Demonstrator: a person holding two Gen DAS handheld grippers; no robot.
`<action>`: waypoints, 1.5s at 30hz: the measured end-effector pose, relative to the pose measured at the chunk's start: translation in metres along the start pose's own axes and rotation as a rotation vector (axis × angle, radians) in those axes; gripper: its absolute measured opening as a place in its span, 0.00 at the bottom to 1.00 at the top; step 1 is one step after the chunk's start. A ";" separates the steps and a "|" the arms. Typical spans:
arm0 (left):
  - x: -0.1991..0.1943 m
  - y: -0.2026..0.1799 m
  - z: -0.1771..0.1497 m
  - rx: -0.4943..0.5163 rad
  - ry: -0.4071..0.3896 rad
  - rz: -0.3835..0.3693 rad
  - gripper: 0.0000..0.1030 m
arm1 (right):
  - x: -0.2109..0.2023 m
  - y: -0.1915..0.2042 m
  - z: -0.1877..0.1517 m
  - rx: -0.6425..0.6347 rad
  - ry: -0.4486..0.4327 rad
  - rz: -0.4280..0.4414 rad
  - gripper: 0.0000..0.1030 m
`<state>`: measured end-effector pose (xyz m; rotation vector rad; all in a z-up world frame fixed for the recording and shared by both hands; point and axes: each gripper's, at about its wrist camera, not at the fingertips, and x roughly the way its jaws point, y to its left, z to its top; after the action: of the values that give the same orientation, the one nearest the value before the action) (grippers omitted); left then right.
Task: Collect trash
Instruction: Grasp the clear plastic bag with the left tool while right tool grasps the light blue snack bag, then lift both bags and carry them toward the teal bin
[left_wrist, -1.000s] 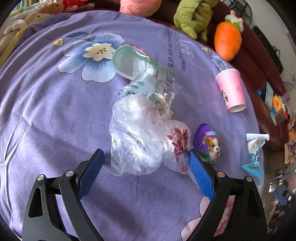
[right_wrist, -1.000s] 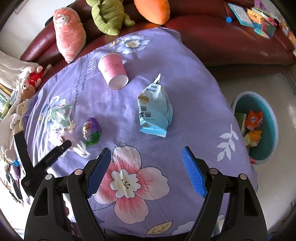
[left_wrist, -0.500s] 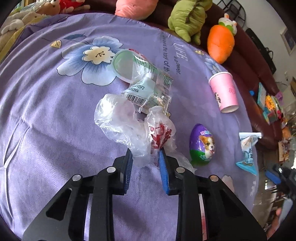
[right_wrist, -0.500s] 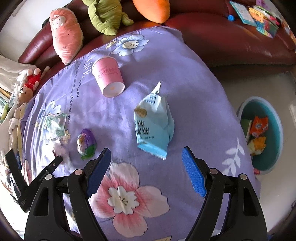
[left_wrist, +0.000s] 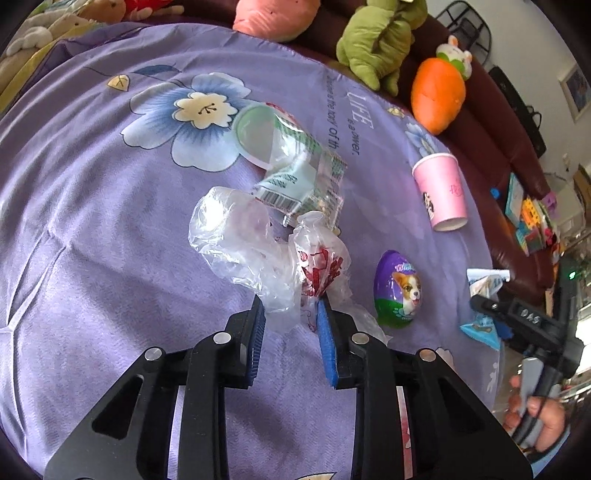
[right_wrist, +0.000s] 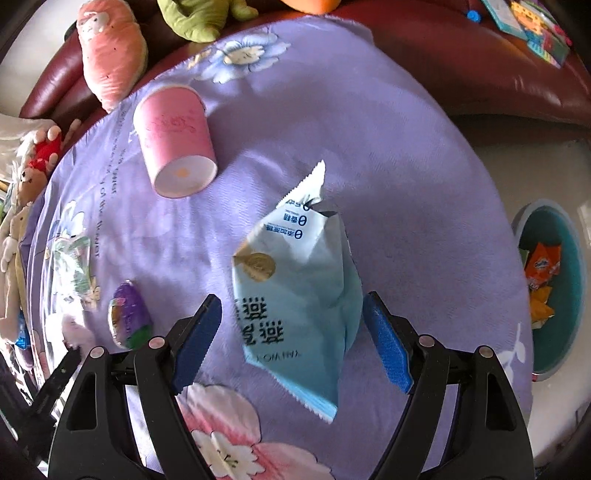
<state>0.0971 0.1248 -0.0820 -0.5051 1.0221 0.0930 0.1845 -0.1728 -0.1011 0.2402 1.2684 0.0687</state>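
Left claw (left_wrist: 290, 308) clamped on crumpled plastic bag (left_wrist: 258, 254); right claw (right_wrist: 291, 314) spread wide, straddling blue snack packet (right_wrist: 299, 295).

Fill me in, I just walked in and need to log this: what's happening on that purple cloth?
A person is collecting trash with a handheld tool in each hand. The left tool is shut on a crumpled clear plastic bag. The right tool is open, its fingers on either side of a light blue snack packet lying on the cloth. A pink paper cup and a purple toy egg lie untouched. A teal bin on the floor already holds wrappers.
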 end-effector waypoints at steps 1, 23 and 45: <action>-0.001 0.001 0.000 -0.004 -0.003 -0.003 0.26 | 0.002 0.000 0.000 -0.001 0.002 0.003 0.73; -0.053 -0.031 -0.012 0.075 -0.073 -0.134 0.26 | -0.051 0.025 -0.034 -0.091 -0.073 -0.005 0.31; -0.024 -0.182 -0.054 0.357 0.053 -0.305 0.26 | -0.139 -0.100 -0.066 0.093 -0.265 0.128 0.31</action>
<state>0.0968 -0.0560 -0.0189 -0.3322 0.9758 -0.3707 0.0719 -0.2858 -0.0111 0.3978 0.9925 0.0843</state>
